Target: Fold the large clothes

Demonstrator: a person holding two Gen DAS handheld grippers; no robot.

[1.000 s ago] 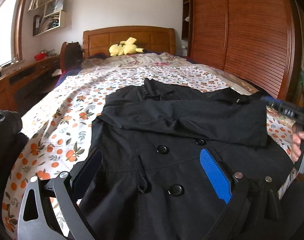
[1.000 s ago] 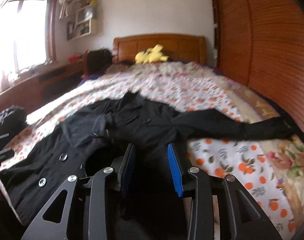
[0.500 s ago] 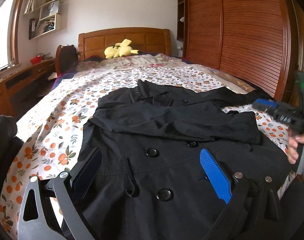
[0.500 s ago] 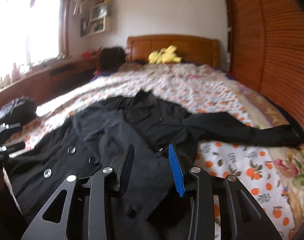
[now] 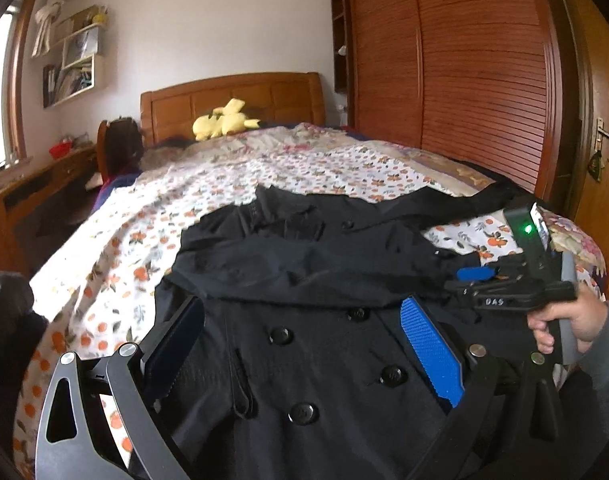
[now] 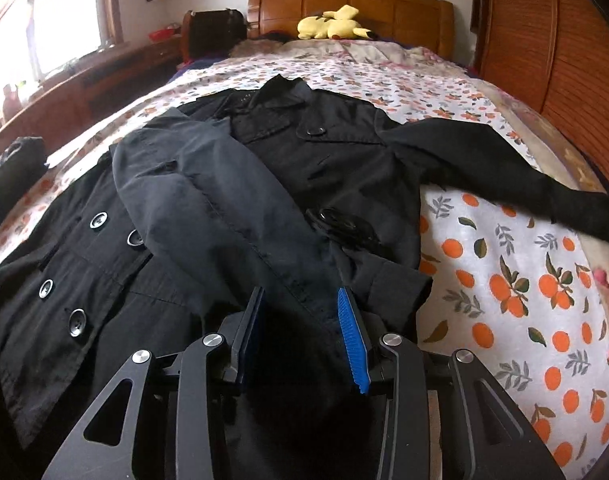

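Since a second ago, right claw (image 6: 300,336) has lowered onto the folded-over sleeve (image 6: 208,200); jaws half spread around its cuff, not pinching. Left claw (image 5: 304,344) hovers wide apart above the buttoned front of the black coat (image 5: 304,320), which lies on the bed (image 5: 116,248). Step in hand, I judge: sleeves inward. Next: fetch the outstretched far sleeve (image 6: 504,168) across. Plush toy (image 6: 332,24) at headboard, well clear.

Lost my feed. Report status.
Left gripper open above black double-breasted coat. Right gripper open around folded sleeve. Other sleeve still outstretched.
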